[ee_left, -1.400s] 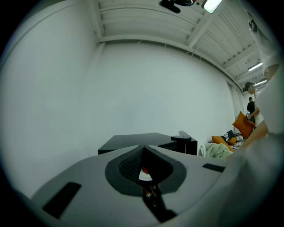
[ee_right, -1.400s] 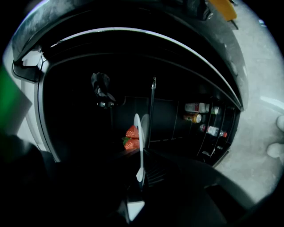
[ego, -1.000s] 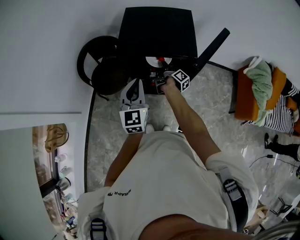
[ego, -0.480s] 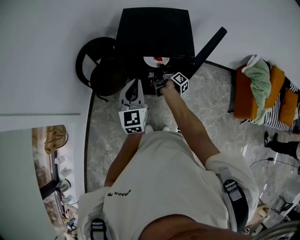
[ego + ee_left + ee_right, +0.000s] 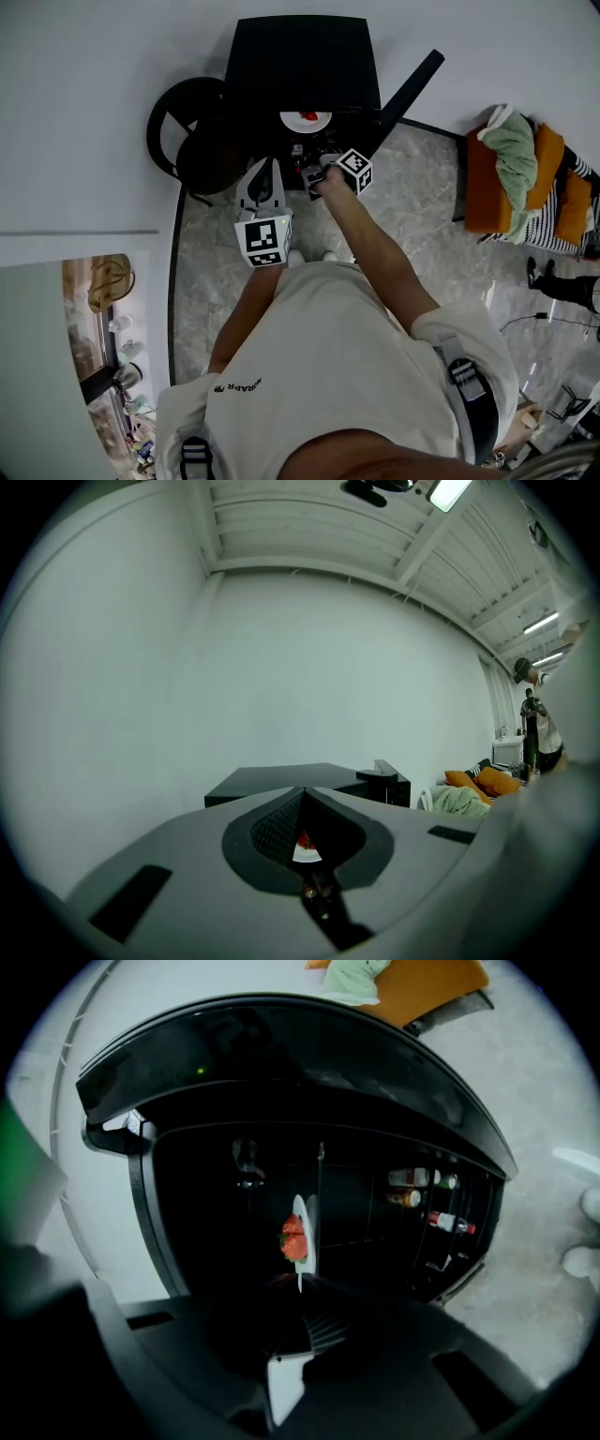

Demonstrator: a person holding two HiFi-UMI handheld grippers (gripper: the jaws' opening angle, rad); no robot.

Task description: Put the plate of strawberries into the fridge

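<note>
Grey marble floor meets a plain white wall, seen from above over the shoulders of a person in a pale T-shirt. A low black fridge stands against the wall with its door swung open to the right. To the left of the fridge is a round black chair. Off to the right, an orange seat holds a green cloth and a striped one.

The right gripper reaches forward to the fridge's open front. Its jaws are closed on the near rim of a white plate. The strawberries sit on the plate as a small red heap. The right gripper view shows the plate edge-on just past the jaw tips, the red fruit to one side of it, with the dark fridge interior behind. Small bottles are lined up on the door shelf to the right. The plate is at the mouth of the fridge, just under the front edge of its top. Whether it rests on a shelf cannot be told.

The left gripper hangs lower and to the left, near the chair and apart from the plate. In the left gripper view its jaws are together at the tips, with nothing held between them. The fridge top and a sliver of the plate show beyond them.
</note>
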